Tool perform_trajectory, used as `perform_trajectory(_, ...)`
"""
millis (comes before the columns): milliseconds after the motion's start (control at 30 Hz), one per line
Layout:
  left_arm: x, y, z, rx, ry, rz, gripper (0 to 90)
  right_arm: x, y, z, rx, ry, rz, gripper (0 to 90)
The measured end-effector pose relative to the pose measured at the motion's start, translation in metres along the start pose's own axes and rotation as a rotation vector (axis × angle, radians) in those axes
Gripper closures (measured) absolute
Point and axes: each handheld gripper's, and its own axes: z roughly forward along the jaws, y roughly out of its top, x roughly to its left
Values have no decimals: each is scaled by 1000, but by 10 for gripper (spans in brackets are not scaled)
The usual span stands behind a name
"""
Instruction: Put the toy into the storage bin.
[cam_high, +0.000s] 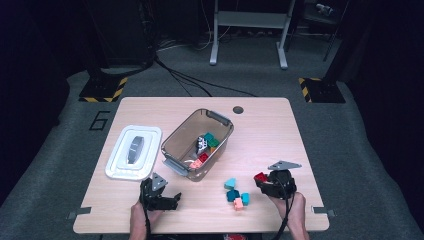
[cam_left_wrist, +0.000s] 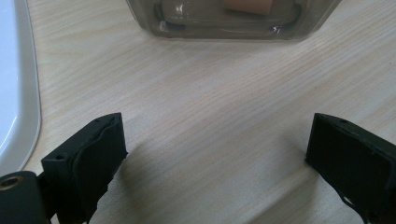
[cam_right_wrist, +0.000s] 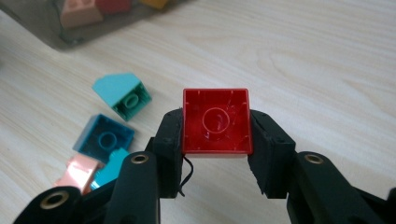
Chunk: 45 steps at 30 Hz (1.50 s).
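— Pale wood is what I see: a light table (cam_high: 280, 125) on grey carpet, dark room behind, cables trailing across the floor. On my left, a white lid (cam_high: 134, 152) lies flat, with a clear bin (cam_high: 176, 137) of blocks beside it.

— And your grippers?

— My left gripper (cam_high: 162, 196) rests near the table's front edge, jaws spread wide, empty. Loose teal, blue and pink blocks (cam_high: 237, 194) lie further right. My right gripper (cam_high: 264, 183) is clenched on a red block (cam_right_wrist: 216, 120), just above the table.

— Its orientation?

— Hollow underside faces my right gripper's camera; it's squarish, so I can't tell a long axis.
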Motion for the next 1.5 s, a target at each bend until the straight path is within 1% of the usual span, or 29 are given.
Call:
perform_trajectory(67,0,0,0,1,0,1,45,-1,5,-2,-8,0,-7,588)
perform_trajectory(100,0,0,0,1,0,1,45,-1,5,-2,-8,0,-7,588)
perform_trajectory(133,-1,0,0,-2,2,-8,45,-1,7,-2,-12,3,-7,588)
perform_trajectory(167,0,0,0,-1,1,-3,45,-1,14,-3,-21,11,-12,588)
perform_trajectory(267,-1,0,0,3,2,-2,46,-1,21,-3,-30,15,-12,588)
perform_trajectory(333,0,0,0,-1,2,0,45,-1,25,-3,-37,26,-11,588)
perform_trajectory(400,-1,0,0,-4,2,-10,47,0,30,-4,-40,21,-13,588)
perform_trajectory(500,-1,0,0,-4,3,-7,50,1,38,-5,-52,26,-13,588)
perform_trajectory(533,0,0,0,-4,2,-5,50,1,41,-6,-56,29,-23,588)
perform_trajectory(567,-1,0,0,-5,4,-8,50,2,43,-6,-58,30,-17,588)
perform_trajectory(600,-1,0,0,-5,3,-9,50,2,45,-7,-58,29,-23,588)
perform_trajectory(633,-1,0,0,-5,3,-9,50,2,45,-7,-58,29,-23,588)
perform_trajectory(667,0,0,0,0,-5,-9,50,4,51,-7,-58,29,-29,588)
perform_trajectory(833,1,0,0,0,-8,-8,50,4,58,-6,-60,33,-35,588)
perform_trajectory(867,1,0,1,5,-17,-24,49,5,62,-6,-64,35,-34,588)
perform_trajectory(1033,2,0,1,5,-19,-25,49,7,71,-4,-68,42,-44,588)
perform_trajectory(1100,1,0,1,4,-18,-26,49,8,73,-4,-71,44,-36,588)
perform_trajectory(1133,2,0,1,5,-18,-25,49,9,77,-4,-76,49,-48,588)
perform_trajectory(1167,2,0,1,5,-19,-24,49,9,78,-5,-79,50,-48,588)
perform_trajectory(1367,2,0,1,5,-19,-24,50,11,88,-8,-91,58,-47,588)
perform_trajectory(1433,2,0,1,5,-19,-24,49,12,95,-10,-102,62,-49,588)
perform_trajectory(1500,2,0,1,5,-19,-24,49,12,100,-12,-109,65,-63,588)
